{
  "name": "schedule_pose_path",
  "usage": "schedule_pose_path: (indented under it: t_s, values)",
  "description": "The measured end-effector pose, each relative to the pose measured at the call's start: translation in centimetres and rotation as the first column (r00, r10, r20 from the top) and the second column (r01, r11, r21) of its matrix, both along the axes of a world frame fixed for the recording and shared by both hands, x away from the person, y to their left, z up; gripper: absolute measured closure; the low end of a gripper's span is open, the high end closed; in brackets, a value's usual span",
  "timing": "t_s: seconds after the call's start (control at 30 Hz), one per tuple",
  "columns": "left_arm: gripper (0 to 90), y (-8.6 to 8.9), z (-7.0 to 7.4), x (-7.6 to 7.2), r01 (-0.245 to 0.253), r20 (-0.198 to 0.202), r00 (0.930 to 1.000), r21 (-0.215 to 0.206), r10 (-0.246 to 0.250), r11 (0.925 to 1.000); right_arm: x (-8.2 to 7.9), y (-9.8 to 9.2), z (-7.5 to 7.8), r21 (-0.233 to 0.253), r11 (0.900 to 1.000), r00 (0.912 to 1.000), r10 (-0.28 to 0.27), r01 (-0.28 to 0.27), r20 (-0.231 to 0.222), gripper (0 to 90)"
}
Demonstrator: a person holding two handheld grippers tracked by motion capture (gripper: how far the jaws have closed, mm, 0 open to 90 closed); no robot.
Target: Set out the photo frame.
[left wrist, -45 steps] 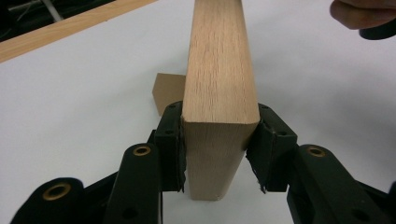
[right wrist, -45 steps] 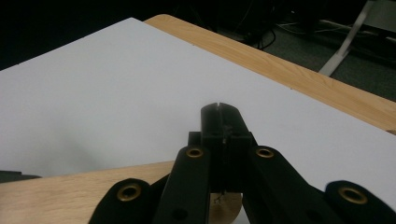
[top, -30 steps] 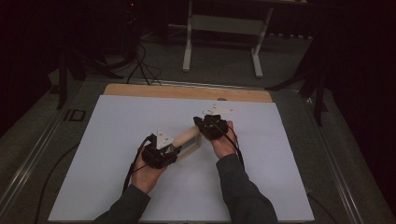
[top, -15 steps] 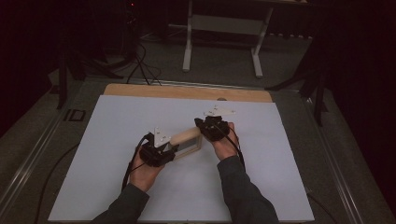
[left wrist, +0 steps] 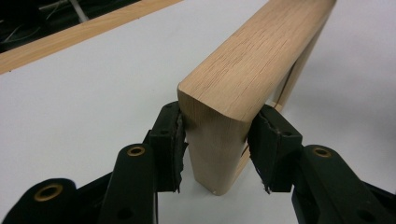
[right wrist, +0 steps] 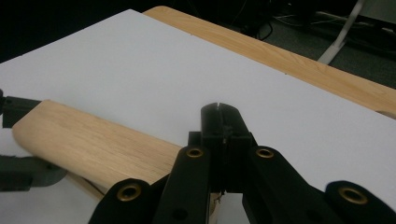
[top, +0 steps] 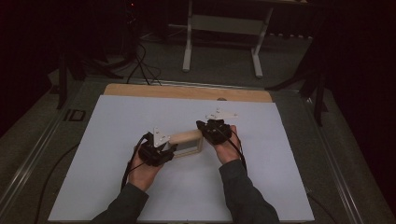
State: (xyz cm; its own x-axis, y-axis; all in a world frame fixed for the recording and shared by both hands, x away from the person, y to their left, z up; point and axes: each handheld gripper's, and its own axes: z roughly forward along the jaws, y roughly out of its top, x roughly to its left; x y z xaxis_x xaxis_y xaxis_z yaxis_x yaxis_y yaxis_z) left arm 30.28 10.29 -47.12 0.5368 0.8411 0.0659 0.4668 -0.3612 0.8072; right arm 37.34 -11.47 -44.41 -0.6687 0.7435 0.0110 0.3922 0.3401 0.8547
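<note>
Dim room, white table [top: 116,186] with wooden strip along far edge. Wooden frame [top: 187,142] stands on edge mid-table, between both hands. Left gripper [left wrist: 217,151] clamps frame's near corner, pads on either side. Right gripper [right wrist: 223,126] jaws look pressed together at frame's other end; contact spot hidden behind jaws, can't tell if they pinch it.
</note>
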Motion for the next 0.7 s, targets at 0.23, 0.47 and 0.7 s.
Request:
schedule_pose_path:
  t_s: [0.23, 0.47, 0.7]
  values:
    - [56.7, 0.1, -0.2, 0.1, -0.034, -0.011, 0.9994, 0.008, 0.034, 0.9994, -0.4, -0.3, -0.1, 0.008, 1.0, 1.0, 0.007, -0.007, 0.002, 89.6]
    - [56.0, 0.3, -0.5, 0.3, -0.022, -0.031, 0.9993, -0.017, 0.022, 0.9996, -0.3, -0.5, 0.0, -0.001, 1.0, 1.0, 0.008, -0.008, 0.005, 82.8]
    - [55.7, 0.4, -0.6, 0.4, -0.02, -0.042, 0.9989, -0.02, 0.019, 0.9996, -0.4, -1.1, 0.3, 0.045, 0.999, 0.9997, 0.024, -0.025, 0.009, 74.9]
